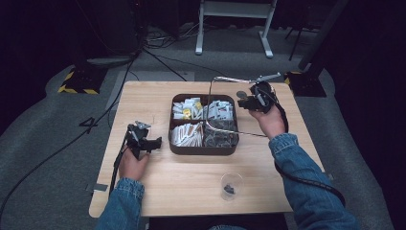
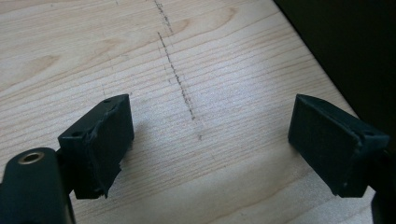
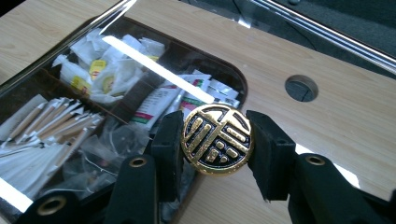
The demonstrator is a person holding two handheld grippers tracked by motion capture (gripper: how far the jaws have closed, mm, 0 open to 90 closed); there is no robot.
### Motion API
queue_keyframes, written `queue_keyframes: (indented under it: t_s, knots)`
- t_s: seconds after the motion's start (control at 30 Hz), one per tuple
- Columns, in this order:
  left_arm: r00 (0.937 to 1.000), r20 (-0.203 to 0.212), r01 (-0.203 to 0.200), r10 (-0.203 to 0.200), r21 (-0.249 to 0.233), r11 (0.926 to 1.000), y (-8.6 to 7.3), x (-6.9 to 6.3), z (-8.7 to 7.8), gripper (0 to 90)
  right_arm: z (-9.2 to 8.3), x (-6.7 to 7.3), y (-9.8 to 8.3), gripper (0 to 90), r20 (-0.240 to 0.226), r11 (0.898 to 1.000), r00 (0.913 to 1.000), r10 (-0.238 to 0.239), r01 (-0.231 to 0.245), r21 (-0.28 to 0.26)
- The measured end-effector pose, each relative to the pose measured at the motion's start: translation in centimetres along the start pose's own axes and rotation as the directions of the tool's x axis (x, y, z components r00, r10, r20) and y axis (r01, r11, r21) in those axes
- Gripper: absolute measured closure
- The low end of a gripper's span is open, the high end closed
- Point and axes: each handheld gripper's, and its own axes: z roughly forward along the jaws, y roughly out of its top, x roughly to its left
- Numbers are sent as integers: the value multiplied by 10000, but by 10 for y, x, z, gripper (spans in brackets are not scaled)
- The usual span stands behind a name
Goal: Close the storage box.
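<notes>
A dark brown box [image 1: 203, 149] with four compartments of white packets, wrapped toothpicks and clear bags sits mid-table. Its clear lid [image 3: 154, 65] hangs tilted over the box's right half, showing bright streaks of reflected light. My right gripper [image 3: 217, 135] is shut on the lid's round gold-and-black knob [image 3: 217, 140]; in the high view this gripper [image 1: 246, 101] is above the box's far right corner. My left gripper [image 1: 154, 142] rests left of the box, low over bare wood, and its jaws [image 2: 210, 135] stand wide open with nothing between them.
A clear plastic cup [image 1: 231, 185] with something dark inside stands near the table's front edge. A round hole [image 3: 301, 87] is cut in the tabletop behind the box. Cables trail from both grippers, and the table's right edge [image 2: 322, 70] lies close to the left jaws.
</notes>
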Motion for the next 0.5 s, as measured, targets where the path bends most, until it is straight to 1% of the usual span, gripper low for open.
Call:
queue_keyframes:
  t_s: [0.27,0.5]
  knots:
    - [10000,-15,14,-14,3,10000,0,0,0,144,12,24,11,579,-358,9997,9991,-230,234,106]
    - [10000,-30,26,-26,6,10000,0,0,0,144,23,47,21,579,-748,9983,9957,-545,560,179]
